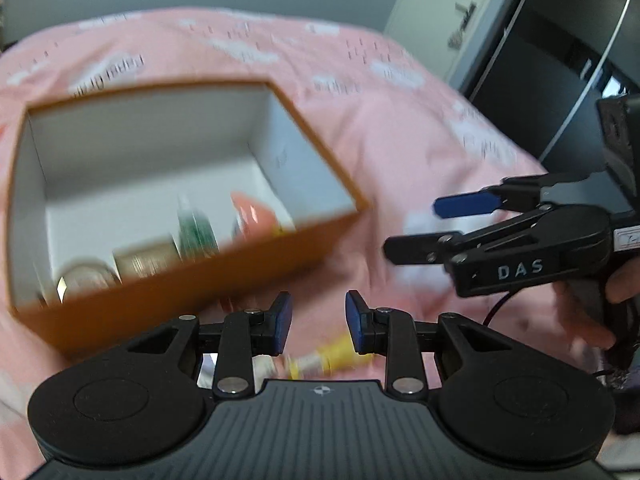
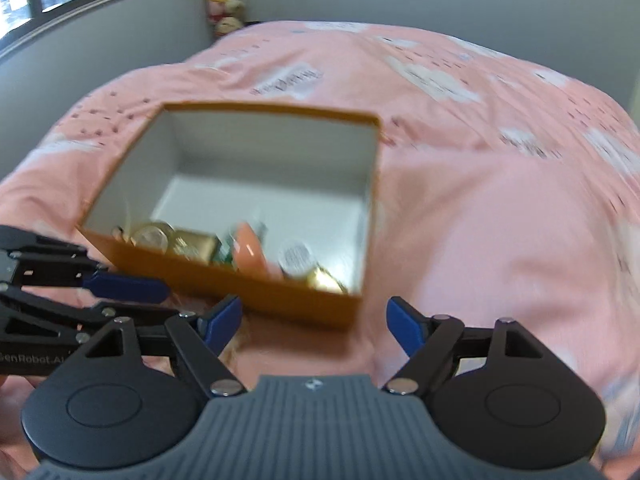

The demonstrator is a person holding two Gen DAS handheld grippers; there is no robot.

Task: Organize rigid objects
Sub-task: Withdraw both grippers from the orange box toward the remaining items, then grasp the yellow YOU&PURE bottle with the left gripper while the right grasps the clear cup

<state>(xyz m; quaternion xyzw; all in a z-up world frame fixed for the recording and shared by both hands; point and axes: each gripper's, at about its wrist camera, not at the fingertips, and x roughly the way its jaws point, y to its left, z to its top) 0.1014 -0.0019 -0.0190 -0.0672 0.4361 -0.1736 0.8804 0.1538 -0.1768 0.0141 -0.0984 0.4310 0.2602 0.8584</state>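
Here the task's thing is the orange box (image 2: pixel 240 276), open-topped with white inner walls, sitting on the pink bedspread (image 2: pixel 500 220). Small items lie along its near wall: a round glassy piece (image 2: pixel 154 237), a gold-toned box (image 2: pixel 196 246), a green-labelled bottle (image 1: pixel 196 232), a salmon-pink tube (image 2: pixel 250 250) and a white-capped jar (image 2: pixel 298 256).

From the right gripper (image 2: pixel 314 320) the box lies at about eleven o'clock, just beyond the fingertips, its near wall running from nine o'clock down toward three. Its jaws are spread wide with nothing between them. From the left gripper (image 1: pixel 318 320) the box sits at ten o'clock, with its near wall just past the left fingertip. These jaws stand partly apart and also grip nothing that I can see.

I judge the next pick is likely the yellow-and-white item (image 1: pixel 320 358) lying on the bedspread below the left gripper's fingers, close under its palm; the left hand is plainly nearer to it. Its long axis seems to run roughly from eight o'clock to two.

That item is half hidden by the gripper body and badly blurred, so its kind is unclear. The box contents are smeared too, and the near wall cuts off their lower parts.
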